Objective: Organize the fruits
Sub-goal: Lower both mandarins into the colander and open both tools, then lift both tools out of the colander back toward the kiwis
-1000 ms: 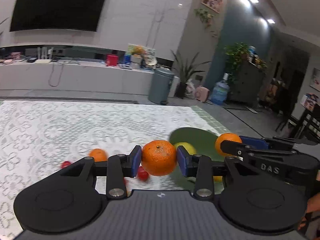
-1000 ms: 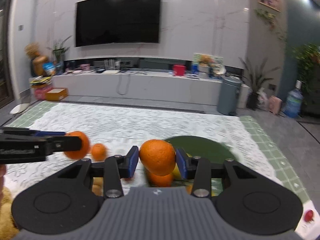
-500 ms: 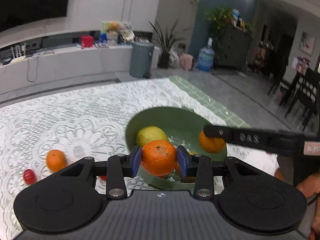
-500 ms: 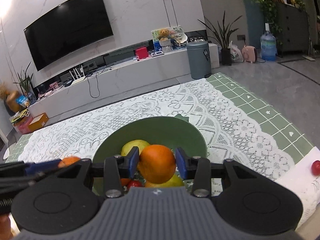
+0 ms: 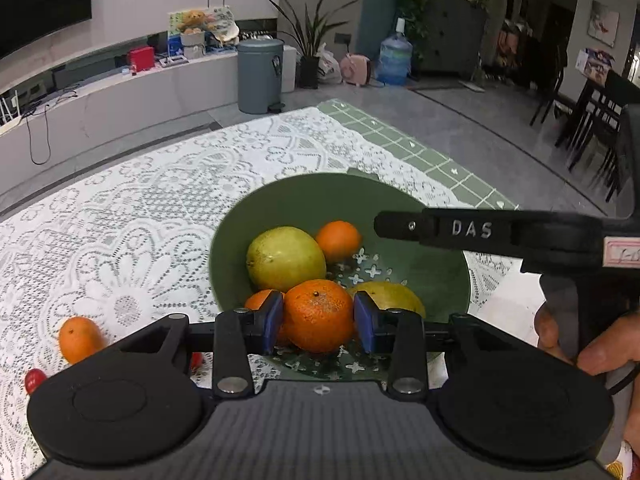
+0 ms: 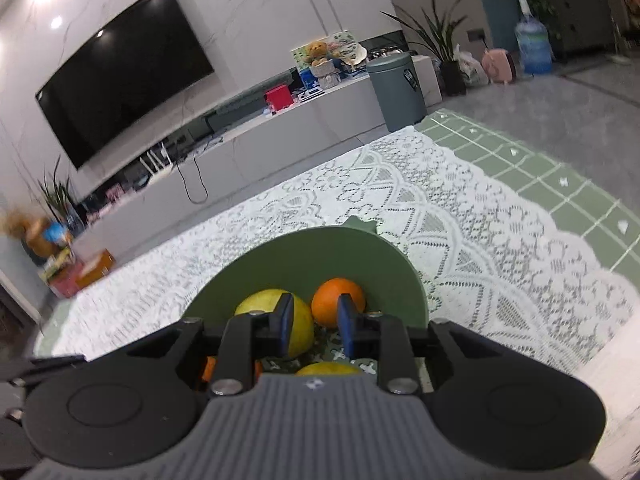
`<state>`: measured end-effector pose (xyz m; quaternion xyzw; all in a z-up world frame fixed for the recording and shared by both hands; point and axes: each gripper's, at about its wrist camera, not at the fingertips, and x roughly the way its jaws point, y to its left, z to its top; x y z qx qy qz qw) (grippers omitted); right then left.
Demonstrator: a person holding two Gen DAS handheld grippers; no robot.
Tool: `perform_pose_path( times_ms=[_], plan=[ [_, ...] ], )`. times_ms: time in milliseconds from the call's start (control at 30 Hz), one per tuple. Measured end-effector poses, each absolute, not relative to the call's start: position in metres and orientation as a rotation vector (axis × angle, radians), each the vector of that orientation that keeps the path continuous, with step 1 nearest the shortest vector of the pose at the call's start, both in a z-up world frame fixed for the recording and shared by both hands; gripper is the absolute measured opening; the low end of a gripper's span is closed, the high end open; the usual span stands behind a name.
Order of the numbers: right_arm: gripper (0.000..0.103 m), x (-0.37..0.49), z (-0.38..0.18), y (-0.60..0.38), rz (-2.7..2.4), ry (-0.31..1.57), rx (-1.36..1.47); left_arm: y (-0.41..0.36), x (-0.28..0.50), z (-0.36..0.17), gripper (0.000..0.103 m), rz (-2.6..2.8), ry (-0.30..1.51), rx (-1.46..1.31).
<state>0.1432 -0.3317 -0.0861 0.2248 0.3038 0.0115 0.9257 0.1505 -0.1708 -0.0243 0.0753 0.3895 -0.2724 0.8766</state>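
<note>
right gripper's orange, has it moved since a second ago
Yes. The orange has left the right gripper, whose jaws have just been closing with nothing between them, and now lies in the green bowl beside the yellow-green fruit.

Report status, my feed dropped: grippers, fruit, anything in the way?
Left gripper shut on orange, above green bowl. Right gripper empty over bowl, jaws just been closing. In the way: only fruit already in the bowl.

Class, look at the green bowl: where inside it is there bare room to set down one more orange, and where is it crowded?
Bare room: the bowl's far inner wall and right side, beyond the small orange. Crowded: the near left, where the green fruit sits, and the near edge by the yellow fruit.
</note>
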Motion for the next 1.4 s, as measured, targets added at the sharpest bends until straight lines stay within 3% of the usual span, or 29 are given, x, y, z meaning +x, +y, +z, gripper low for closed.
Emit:
perform_pose_path(
  times_ms=[467,1033,1400],
  plan=[
    [0.037,0.142,-0.088,-0.337,0.053,0.596,0.512,-0.191,0.169,-0.038,0.044,-0.565,0.863,0.196],
    [0.040,0.147,-0.094,-0.337,0.067,0.619,0.519,-0.196,0.172,-0.041,0.047,-0.570,0.890,0.227],
    [0.057,0.139,-0.087,-0.331,0.079,0.582,0.475,-0.165,0.146,-0.004,0.050,-0.561,0.794,0.195]
  ],
)
